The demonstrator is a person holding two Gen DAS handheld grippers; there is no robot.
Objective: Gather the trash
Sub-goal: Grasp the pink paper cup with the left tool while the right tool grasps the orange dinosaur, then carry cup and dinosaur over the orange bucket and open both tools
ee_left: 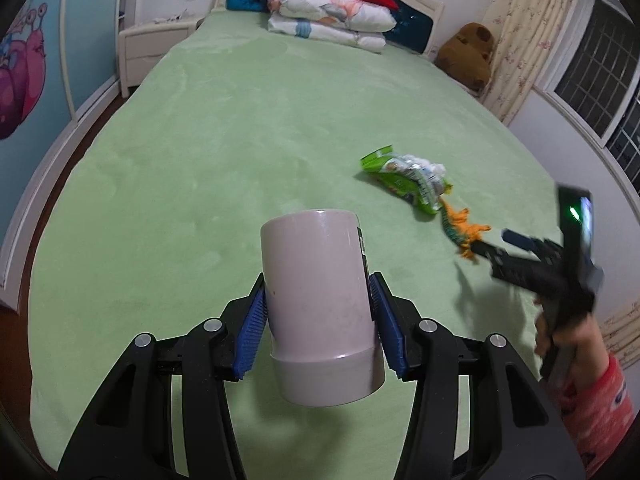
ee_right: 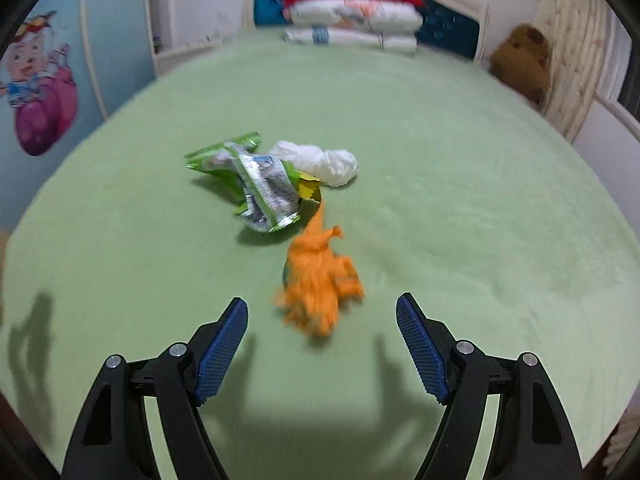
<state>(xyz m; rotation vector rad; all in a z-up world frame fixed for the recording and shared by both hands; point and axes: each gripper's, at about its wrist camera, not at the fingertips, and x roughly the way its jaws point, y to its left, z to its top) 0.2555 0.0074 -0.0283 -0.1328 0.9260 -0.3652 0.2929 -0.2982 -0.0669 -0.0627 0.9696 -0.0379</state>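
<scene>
1. The trash lies in a small heap on the green bed (ee_right: 460, 200): a crumpled green snack wrapper (ee_right: 256, 184) with a silvery inside, and a white crumpled wad (ee_right: 320, 162) touching its far side.
2. An orange toy lizard (ee_right: 320, 280) lies just in front of the heap, its tail reaching the wrapper; it is blurred in the right wrist view.
3. The right gripper (ee_right: 322, 344) hangs low over the bed, pointing at the toy and the heap. Its fingers (ee_right: 222, 348) are spread wide, holding nothing, with the toy just ahead of the gap.
4. The left gripper (ee_left: 320, 316) is held level above the bed, well left of the heap. Its fingers (ee_left: 252, 328) are clamped on both sides of a pale pink cylindrical container (ee_left: 320, 304), which points away from the camera.
5. Pillows (ee_left: 332, 20) are stacked at the headboard, and a brown plush toy (ee_left: 468, 54) sits in the far right corner.
</scene>
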